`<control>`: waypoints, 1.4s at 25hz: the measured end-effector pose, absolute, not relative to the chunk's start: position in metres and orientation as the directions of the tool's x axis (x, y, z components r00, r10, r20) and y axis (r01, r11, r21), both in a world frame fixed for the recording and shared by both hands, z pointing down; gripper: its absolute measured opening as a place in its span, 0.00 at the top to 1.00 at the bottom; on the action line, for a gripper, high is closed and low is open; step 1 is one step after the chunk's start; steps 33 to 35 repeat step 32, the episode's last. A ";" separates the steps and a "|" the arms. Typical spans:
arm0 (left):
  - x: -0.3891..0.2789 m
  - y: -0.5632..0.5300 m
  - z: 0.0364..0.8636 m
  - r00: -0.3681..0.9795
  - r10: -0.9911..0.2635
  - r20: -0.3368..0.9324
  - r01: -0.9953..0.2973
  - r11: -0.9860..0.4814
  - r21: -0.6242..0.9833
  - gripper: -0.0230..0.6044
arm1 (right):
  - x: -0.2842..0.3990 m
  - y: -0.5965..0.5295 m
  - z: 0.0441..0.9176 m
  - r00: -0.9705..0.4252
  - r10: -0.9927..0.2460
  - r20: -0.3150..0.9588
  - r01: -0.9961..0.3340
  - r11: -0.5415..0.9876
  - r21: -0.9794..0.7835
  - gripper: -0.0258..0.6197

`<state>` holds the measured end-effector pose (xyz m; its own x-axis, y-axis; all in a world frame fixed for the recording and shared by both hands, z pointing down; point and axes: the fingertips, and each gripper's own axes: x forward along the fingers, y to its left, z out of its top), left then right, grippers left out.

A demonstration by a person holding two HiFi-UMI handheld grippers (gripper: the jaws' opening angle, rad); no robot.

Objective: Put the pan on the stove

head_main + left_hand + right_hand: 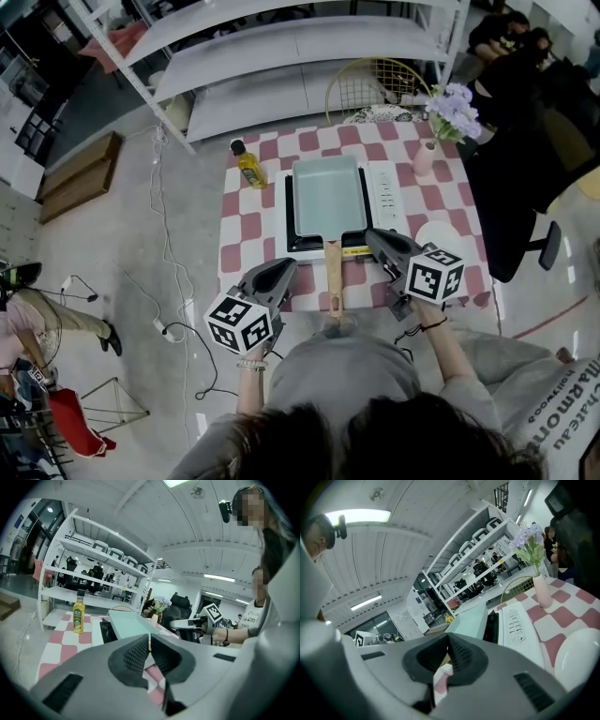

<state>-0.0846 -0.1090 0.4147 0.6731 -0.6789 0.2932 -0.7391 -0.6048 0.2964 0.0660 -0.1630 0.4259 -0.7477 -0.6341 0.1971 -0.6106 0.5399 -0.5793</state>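
Note:
A pale green rectangular pan [329, 195] sits on the white tabletop stove [386, 192], its wooden handle [333, 272] pointing toward me over the table's front edge. My left gripper [286, 265] hovers just left of the handle, shut with nothing between its jaws. My right gripper [372, 234] is just right of the handle near the stove's front corner, also shut and empty. In the left gripper view the jaws [149, 637] meet, with the pan [129, 623] ahead. In the right gripper view the closed jaws [447, 637] point past the pan [471, 620] and stove [515, 623].
On the pink checked tablecloth [246, 230] stand a yellow oil bottle [249, 164] at the back left, a pink vase [424, 157] with purple flowers at the back right, and a white plate [436, 234] at the right. A wire basket [370, 89] and white shelving [281, 47] lie behind.

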 end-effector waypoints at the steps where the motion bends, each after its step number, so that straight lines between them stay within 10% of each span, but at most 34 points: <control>1: -0.085 -0.109 0.414 0.671 -0.682 0.291 -0.741 -0.605 0.292 0.91 | 0.067 -0.163 0.425 -0.747 -0.636 0.195 -0.613 0.543 -0.574 0.92; 35: -0.098 -0.118 0.404 0.658 -0.710 0.252 -0.752 -0.601 0.271 0.92 | 0.077 -0.165 0.414 -0.704 -0.693 0.157 -0.678 0.589 -0.439 0.92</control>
